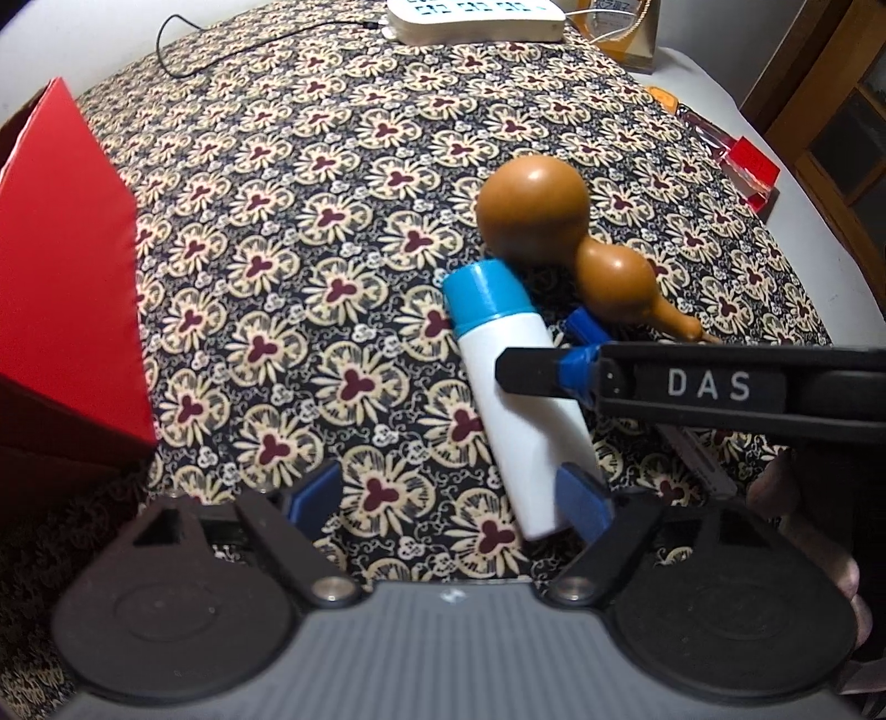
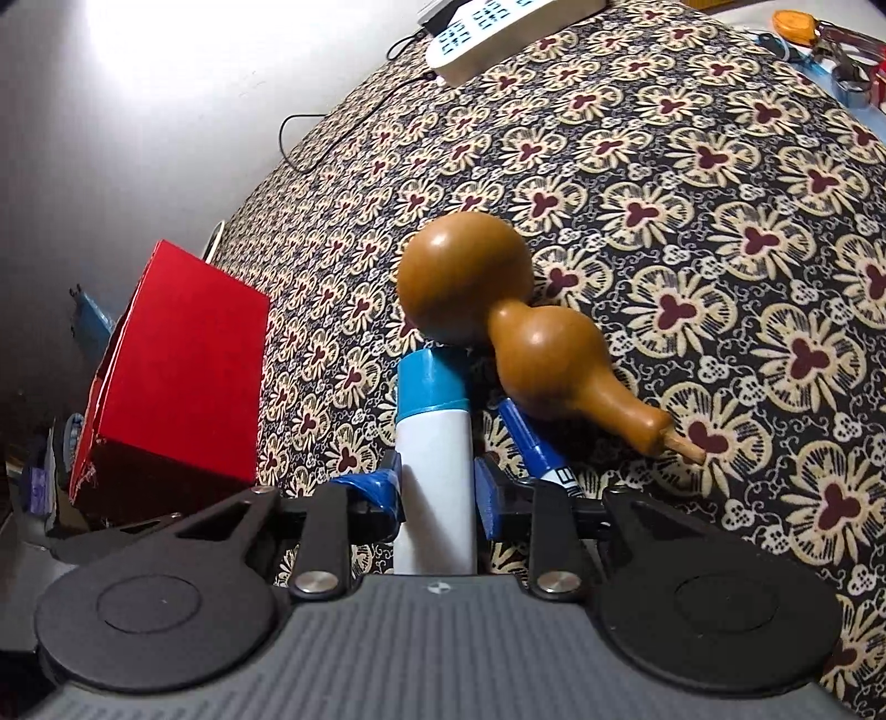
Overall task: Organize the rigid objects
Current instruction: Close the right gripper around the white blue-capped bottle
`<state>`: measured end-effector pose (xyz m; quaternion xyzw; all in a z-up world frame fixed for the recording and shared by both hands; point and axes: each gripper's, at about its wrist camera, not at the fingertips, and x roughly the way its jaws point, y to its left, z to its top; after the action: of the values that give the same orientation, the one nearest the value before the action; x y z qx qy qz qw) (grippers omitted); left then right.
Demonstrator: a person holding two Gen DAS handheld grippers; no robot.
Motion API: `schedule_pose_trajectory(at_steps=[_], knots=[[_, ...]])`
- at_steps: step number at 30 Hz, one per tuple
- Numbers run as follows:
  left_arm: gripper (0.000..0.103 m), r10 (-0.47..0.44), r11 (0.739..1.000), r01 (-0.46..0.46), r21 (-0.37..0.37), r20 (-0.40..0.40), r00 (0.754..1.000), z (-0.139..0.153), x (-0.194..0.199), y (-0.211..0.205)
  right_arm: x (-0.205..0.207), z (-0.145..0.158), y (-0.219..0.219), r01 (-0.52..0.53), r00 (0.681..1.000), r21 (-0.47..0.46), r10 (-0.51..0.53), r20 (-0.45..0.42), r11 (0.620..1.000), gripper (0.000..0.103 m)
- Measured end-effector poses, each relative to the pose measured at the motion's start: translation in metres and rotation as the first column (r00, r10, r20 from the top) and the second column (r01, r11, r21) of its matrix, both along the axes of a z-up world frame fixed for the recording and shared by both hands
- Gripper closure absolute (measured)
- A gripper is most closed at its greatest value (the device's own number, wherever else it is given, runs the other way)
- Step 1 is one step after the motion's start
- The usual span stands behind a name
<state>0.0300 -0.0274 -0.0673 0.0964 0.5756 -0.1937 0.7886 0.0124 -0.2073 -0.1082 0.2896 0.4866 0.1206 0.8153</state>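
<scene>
Squarely between the 2 fingers of the right gripper [image 2: 437, 493]: white bottle [image 2: 436, 487] with blue cap [image 2: 433, 383], lying on the floral cloth [image 2: 720, 221], cap pointing away. Clamped on the bottle body, blue pads pressing both sides. Touching the cap at its far end, a brown gourd [image 2: 498, 310] on its side, stem toward the right. Tucked between bottle and gourd, a blue marker [image 2: 531, 443], just beside the right pad.

Reaching in from the right across the left wrist view, right gripper [image 1: 548, 382] level and low over the cloth. Left gripper [image 1: 448, 498] spread wide, holding nothing, its right finger just beside the bottle [image 1: 515, 410] base.

Off to the left, a red box [image 1: 66, 277], well apart from the bottle. At the far edge, a white digital clock [image 1: 476, 19] with cable [image 1: 221, 50]. Bare patterned cloth between bottle and box.
</scene>
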Motion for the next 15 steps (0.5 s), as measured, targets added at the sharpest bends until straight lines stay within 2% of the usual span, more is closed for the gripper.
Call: schedule_pose_trajectory(at_steps=[5, 9, 15], knots=[[0.022, -0.002, 0.999, 0.002, -0.036, -0.001, 1.0, 0.0, 0.002, 0.001, 0.002, 0.0, 0.011, -0.038, 0.999, -0.013, 0.038, 0.021, 0.999, 0.092], [0.012, 0.008, 0.999, -0.009, -0.043, -0.021, 1.0, -0.006, 0.004, 0.0, 0.002, -0.003, -0.001, -0.015, 1.0, 0.052, 0.015, -0.005, 0.999, 0.092], [0.01, -0.004, 0.999, 0.003, -0.045, -0.03, 1.0, -0.009, 0.007, -0.006, -0.001, -0.004, -0.012, -0.014, 1.0, 0.088, 0.016, -0.024, 0.996, 0.094]])
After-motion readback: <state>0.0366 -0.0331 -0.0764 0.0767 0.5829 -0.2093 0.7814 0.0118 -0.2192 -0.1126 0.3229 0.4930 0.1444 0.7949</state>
